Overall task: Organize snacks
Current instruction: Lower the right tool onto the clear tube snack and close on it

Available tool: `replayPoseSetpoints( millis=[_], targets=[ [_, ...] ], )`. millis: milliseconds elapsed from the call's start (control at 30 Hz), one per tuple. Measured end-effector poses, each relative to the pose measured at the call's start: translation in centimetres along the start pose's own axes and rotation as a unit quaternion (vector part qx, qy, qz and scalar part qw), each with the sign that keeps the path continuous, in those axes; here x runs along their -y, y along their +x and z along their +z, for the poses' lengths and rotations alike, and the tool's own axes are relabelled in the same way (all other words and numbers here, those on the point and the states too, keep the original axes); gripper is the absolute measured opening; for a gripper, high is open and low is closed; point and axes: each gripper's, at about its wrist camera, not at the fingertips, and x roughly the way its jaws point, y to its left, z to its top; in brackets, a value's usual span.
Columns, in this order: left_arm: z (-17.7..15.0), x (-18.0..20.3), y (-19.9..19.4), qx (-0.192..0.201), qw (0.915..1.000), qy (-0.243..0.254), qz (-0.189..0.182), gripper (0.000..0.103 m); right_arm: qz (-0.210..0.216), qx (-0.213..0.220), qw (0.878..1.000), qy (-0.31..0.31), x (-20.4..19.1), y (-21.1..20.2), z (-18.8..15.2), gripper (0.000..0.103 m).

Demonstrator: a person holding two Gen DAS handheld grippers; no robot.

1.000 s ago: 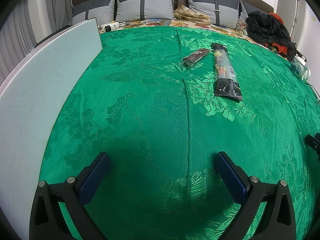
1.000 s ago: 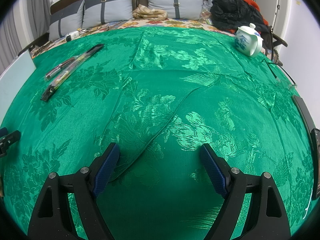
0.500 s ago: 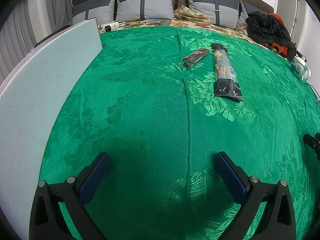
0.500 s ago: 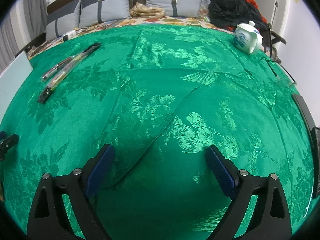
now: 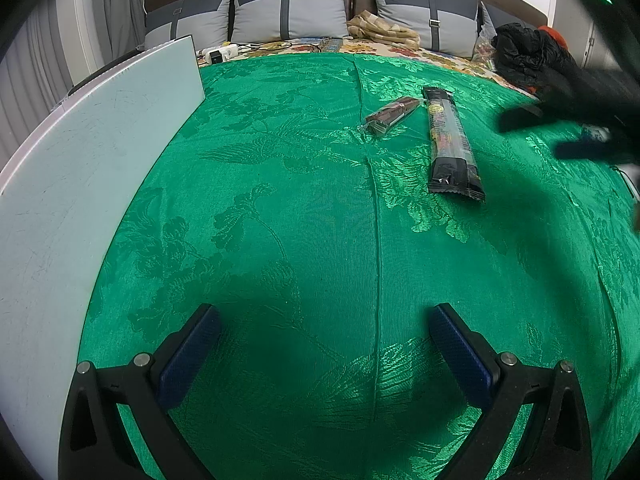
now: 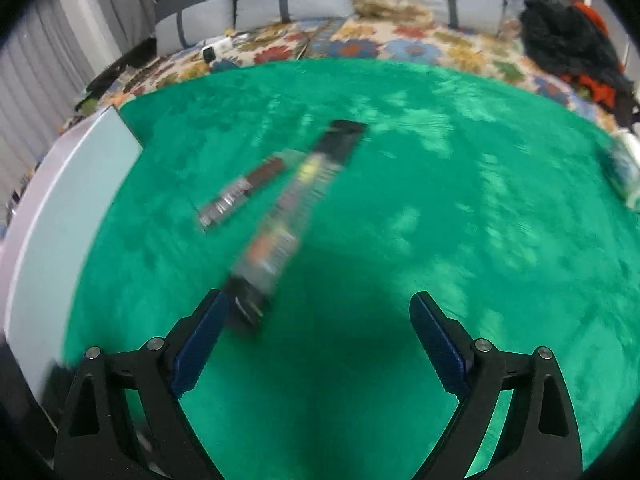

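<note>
Two snacks lie on the green cloth (image 5: 280,220): a long black packet with a clear window (image 5: 452,144) and a short brown bar in clear wrap (image 5: 390,115) to its left. My left gripper (image 5: 324,340) is open and empty, low over the cloth, well short of both. My right gripper (image 6: 318,320) is open and empty above the cloth; the long packet (image 6: 288,224) ends just ahead of its left finger, and the brown bar (image 6: 244,192) lies to the left. The right wrist view is motion-blurred. The right gripper shows blurred at the right of the left wrist view (image 5: 572,120).
A pale flat board (image 5: 80,168) runs along the cloth's left side, also in the right wrist view (image 6: 60,216). Grey pillows (image 5: 288,12) and a floral sheet lie behind. A black and red bundle (image 6: 572,44) and a white teapot (image 6: 626,168) are at the right.
My right gripper has swung fast to the left and forward, from the right part of the cloth to just above the long packet. The left gripper has not moved.
</note>
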Motion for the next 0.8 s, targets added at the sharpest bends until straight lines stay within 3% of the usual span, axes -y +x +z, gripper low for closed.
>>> replayPoseSetpoints(
  millis=[167, 267, 367, 467, 533, 800],
  targets=[
    [0.0, 0.0, 0.0, 0.000, 1.0000, 0.000, 0.000, 0.103, -0.024, -0.056, 0.998, 0.018, -2.5, 5.0, 2.9, 0.094],
    [0.0, 0.0, 0.0, 0.000, 1.0000, 0.000, 0.000, 0.103, -0.038, -0.065, 0.997, 0.019, -3.4, 6.8, 3.2, 0.094],
    [0.0, 0.0, 0.1, 0.000, 1.0000, 0.000, 0.000, 0.103, -0.073, -0.056, 0.996, -0.020, -4.2, 7.3, 3.0, 0.094],
    [0.1, 0.0, 0.1, 0.000, 1.0000, 0.000, 0.000, 0.103, -0.072, -0.039, 0.996, -0.033, -3.8, 6.8, 2.8, 0.081],
    [0.1, 0.0, 0.1, 0.000, 1.0000, 0.000, 0.000, 0.103, -0.071, -0.025, 0.997, -0.030, -3.2, 6.0, 2.7, 0.033],
    [0.1, 0.0, 0.1, 0.000, 1.0000, 0.000, 0.000, 0.103, -0.060, -0.025, 0.998, -0.012, 2.1, 3.0, -0.2, 0.026]
  ],
)
